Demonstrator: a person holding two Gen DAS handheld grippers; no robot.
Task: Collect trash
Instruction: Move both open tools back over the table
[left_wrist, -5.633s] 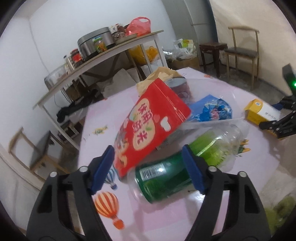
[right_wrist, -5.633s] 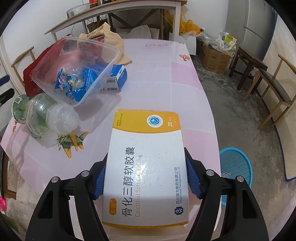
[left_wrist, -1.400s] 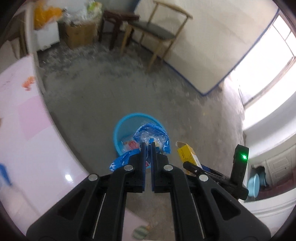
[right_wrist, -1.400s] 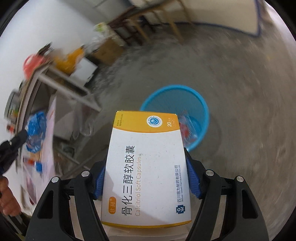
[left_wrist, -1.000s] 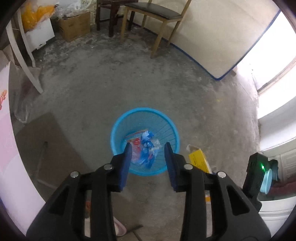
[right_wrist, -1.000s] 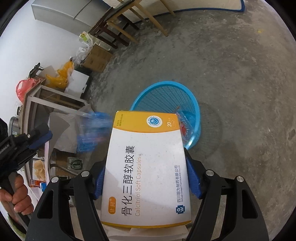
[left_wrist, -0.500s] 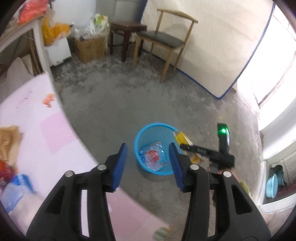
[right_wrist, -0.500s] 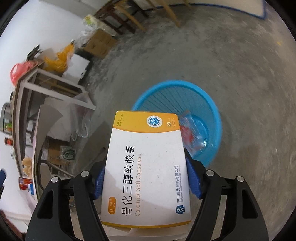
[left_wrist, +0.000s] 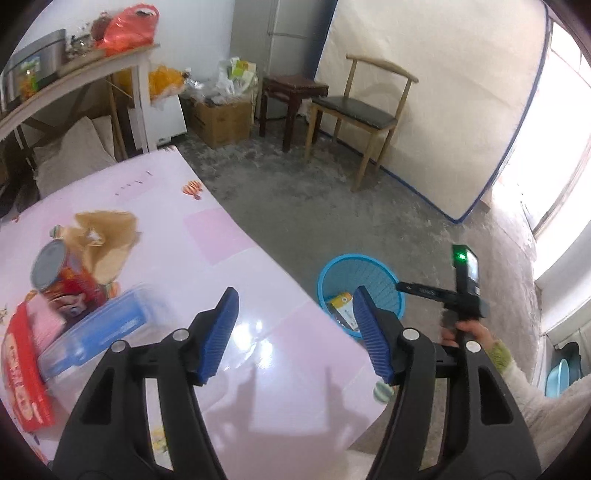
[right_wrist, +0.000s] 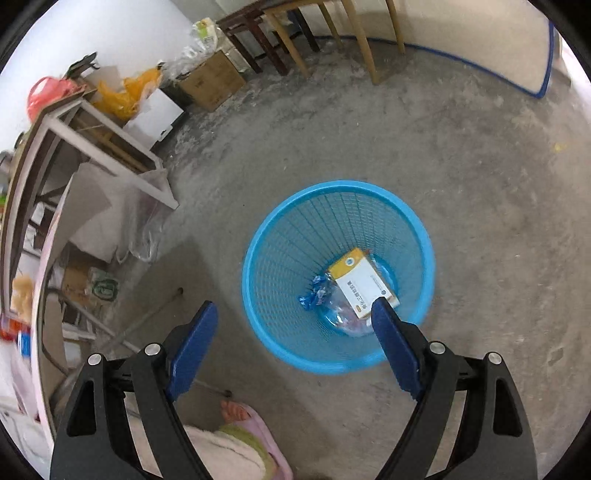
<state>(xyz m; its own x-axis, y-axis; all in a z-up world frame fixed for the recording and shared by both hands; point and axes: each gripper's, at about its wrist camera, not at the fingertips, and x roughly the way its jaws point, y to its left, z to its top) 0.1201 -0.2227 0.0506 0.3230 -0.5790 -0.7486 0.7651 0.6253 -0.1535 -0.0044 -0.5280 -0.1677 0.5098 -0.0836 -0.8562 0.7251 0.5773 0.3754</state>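
Medicine box (right_wrist: 364, 282) in basket (right_wrist: 280, 236); right hand-held gripper (right_wrist: 293, 343) wide open, empty.

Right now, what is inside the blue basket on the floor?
The blue basket holds a yellow-and-white medicine box lying on a crumpled blue wrapper and clear plastic. Anything beneath them is covered.
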